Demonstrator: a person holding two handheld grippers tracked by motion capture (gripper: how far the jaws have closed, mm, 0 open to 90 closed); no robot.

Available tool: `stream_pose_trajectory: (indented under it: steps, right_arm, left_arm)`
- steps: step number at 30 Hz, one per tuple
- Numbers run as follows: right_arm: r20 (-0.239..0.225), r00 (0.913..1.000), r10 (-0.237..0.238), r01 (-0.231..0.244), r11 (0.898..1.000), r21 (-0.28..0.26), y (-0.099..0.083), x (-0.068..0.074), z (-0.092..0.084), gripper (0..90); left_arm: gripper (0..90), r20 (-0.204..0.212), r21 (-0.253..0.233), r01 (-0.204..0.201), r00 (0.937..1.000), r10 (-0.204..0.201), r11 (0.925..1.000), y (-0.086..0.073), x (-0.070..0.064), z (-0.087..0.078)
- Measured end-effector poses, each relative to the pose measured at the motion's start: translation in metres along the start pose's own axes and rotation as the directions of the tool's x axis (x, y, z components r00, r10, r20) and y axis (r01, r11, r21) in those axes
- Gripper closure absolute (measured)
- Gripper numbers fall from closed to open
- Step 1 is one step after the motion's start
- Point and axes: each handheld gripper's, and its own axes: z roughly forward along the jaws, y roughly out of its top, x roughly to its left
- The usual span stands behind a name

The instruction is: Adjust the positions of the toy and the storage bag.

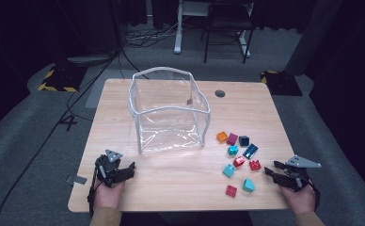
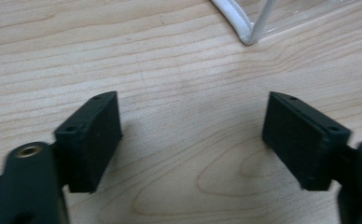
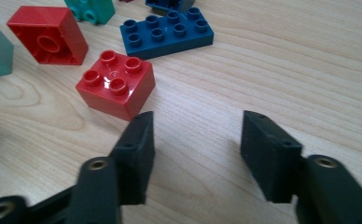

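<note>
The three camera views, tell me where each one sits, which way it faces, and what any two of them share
High view: above the person's side, looking forward and down on the wooden table and clear container; both hands, the left gripper and the right gripper show.
Left gripper view: rides the left gripper, facing bare tabletop and the container's white-edged corner; two black jaws apart.
Right gripper view: rides the right gripper, facing the bricks; jaws apart, nothing between.
Shared: the red brick nearest the right gripper.

Open wood runs along the desk's near edge between the two hands; a clear plastic bin blocks the centre; scattered toy bricks crowd the right side, a red brick nearest the right gripper.
</note>
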Motion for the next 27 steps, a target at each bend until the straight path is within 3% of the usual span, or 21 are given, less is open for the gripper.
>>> stream_pose_trajectory:
  steps: [5,6,9,19,21,27]
  right_arm:
    - [0.004,0.9997,-0.026,0.026,1.0,0.005,0.001,0.004,-0.002,56.2]
    - [0.004,0.9992,-0.04,0.04,0.999,-0.006,0.002,0.007,-0.005,57.2]
    - [-0.002,0.9994,-0.036,0.036,0.999,-0.037,0.005,0.01,-0.014,57.5]
    - [-0.024,0.9985,-0.05,0.048,0.996,-0.075,0.008,0.022,-0.034,58.3]
    - [-0.029,0.9985,-0.047,0.045,0.996,-0.078,0.007,0.023,-0.037,59.1]
    - [-0.042,0.9985,-0.036,0.032,0.996,-0.086,0.001,0.024,-0.048,64.2]
  left_arm:
    - [31.2,0.024,-0.04,0.005,0.9997,-0.004,0.9992,0.007,-0.004,-0.01]
    - [31.9,0.039,-0.067,-0.001,0.9992,0.004,0.9977,0.012,-0.007,-0.015]
    - [32.5,0.046,-0.086,-0.009,0.9989,0.013,0.9963,0.017,-0.012,-0.018]
    - [37.1,0.057,-0.139,-0.026,0.9978,0.035,0.99,0.035,-0.022,-0.017]
    - [41.6,0.06,-0.154,-0.051,0.9963,0.061,0.9867,0.042,-0.025,-0.015]
    - [65.3,0.074,-0.159,-0.067,0.9941,0.08,0.985,0.055,-0.029,-0.006]
